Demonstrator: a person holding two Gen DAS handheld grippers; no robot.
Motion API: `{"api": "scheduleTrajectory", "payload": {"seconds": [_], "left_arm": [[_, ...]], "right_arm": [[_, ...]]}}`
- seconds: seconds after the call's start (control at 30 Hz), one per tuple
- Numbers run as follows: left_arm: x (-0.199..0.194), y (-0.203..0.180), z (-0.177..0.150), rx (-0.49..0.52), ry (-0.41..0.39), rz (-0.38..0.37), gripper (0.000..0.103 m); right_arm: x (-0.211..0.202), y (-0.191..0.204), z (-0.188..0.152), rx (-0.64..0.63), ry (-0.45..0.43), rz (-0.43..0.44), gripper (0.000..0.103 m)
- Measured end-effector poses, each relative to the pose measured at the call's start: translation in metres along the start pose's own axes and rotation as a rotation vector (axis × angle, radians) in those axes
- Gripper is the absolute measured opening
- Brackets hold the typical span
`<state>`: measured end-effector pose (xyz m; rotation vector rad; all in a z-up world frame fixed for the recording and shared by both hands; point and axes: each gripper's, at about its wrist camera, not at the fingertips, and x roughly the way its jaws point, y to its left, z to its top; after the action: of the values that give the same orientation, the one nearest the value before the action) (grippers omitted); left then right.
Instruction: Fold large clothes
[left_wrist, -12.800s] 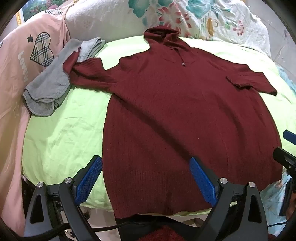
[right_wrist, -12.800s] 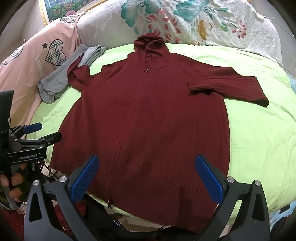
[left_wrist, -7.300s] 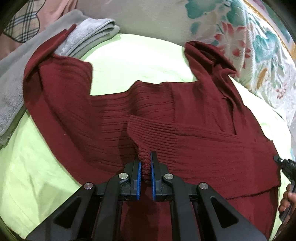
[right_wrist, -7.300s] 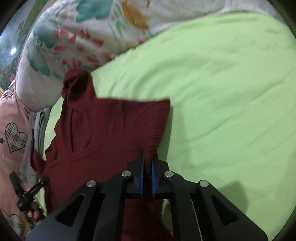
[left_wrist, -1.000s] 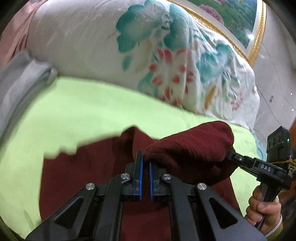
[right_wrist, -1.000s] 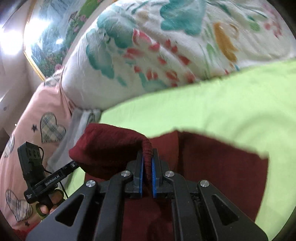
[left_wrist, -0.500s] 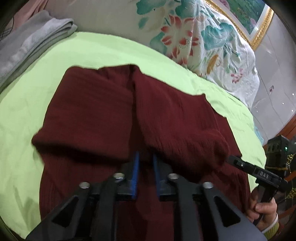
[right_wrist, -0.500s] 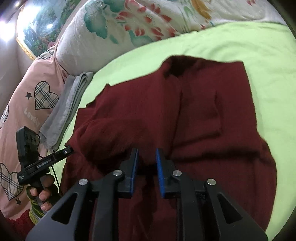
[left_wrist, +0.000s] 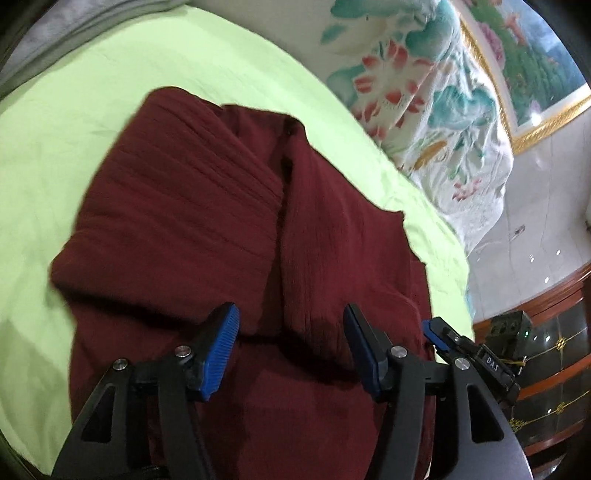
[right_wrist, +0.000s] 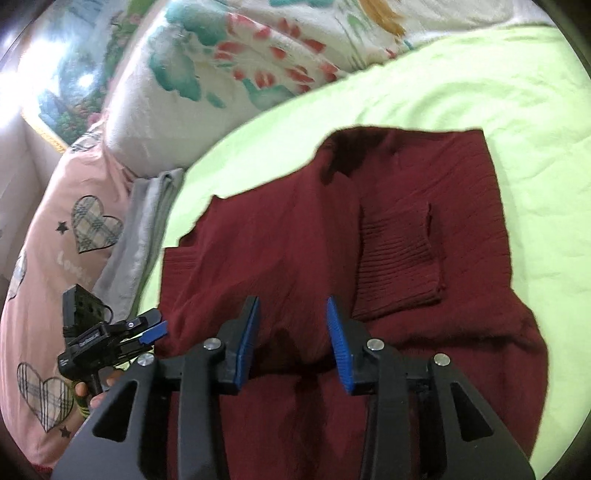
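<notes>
- At the bed's left edge lies a pink quilt (right_wrist: 55, 266) printed with plaid hearts and stars.
- Just beside it, a folded grey garment (right_wrist: 144, 236) rests along the left edge of the green sheet (right_wrist: 461, 85).
- Toward the bed's far edge, a white floral quilt (right_wrist: 236, 62) is bunched up; behind it hangs a gold-framed picture (left_wrist: 524, 55).
- The left gripper (left_wrist: 290, 347) hovers low over the near part of the maroon sweater (left_wrist: 192, 221). Its blue-padded jaws are opening; cloth lies under the gap, but neither pad presses it.
- A hand (right_wrist: 86, 398) holds that gripper's handle, seen at the left of the right wrist view.
- The maroon sweater lies in the middle of the sheet, both sleeves folded inward across the body and the hood end toward the far edge. A thick rolled fold crosses it near the grippers.
- The right gripper (right_wrist: 291, 339) hangs over the same near fold, jaws opening and free of the knit, though cloth sits below the gap.
- A ribbed cuff (right_wrist: 399, 266) lies flat just right of the right gripper.
- Off the bed's right edge stands a dark wooden cabinet (left_wrist: 554, 354).
</notes>
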<state>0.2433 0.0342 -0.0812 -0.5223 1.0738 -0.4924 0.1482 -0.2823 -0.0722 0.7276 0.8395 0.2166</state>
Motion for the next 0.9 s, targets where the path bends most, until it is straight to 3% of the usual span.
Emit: {"api": "scheduleTrajectory", "payload": {"seconds": [0.23, 0.3, 0.33, 0.37, 0.4, 0.5, 0.63, 0.7, 0.9], "left_arm": [[0.026, -0.005, 0.027, 0.003, 0.003, 0.047, 0.059], [0.037, -0.006, 0.031, 0.009, 0.017, 0.051, 0.054], [0.042, -0.009, 0.031, 0.024, 0.019, 0.063, 0.046], [0.046, -0.014, 0.031, 0.048, 0.021, 0.075, 0.014], [0.051, -0.019, 0.03, 0.073, 0.041, 0.087, 0.004], [0.045, -0.04, 0.023, 0.156, 0.004, 0.119, 0.002], [0.019, -0.05, 0.019, 0.191, -0.096, 0.063, 0.002], [0.018, -0.044, 0.019, 0.184, -0.115, 0.054, 0.002], [0.046, -0.024, 0.008, 0.156, -0.049, 0.099, 0.002]], "right_arm": [[0.028, -0.012, 0.009, 0.05, 0.038, -0.007, 0.038], [0.034, -0.015, 0.014, 0.059, 0.039, -0.001, 0.038], [0.037, -0.017, 0.016, 0.068, 0.045, -0.003, 0.034], [0.04, -0.017, 0.017, 0.068, 0.055, -0.001, 0.012], [0.041, -0.017, 0.018, 0.063, 0.059, -0.003, 0.004], [0.023, -0.013, 0.024, 0.044, -0.004, 0.032, 0.004], [-0.022, -0.018, 0.031, 0.059, -0.154, 0.166, 0.003], [-0.02, -0.026, 0.03, 0.067, -0.147, 0.153, 0.003], [0.012, -0.056, 0.009, 0.149, -0.051, 0.084, 0.003]]}}
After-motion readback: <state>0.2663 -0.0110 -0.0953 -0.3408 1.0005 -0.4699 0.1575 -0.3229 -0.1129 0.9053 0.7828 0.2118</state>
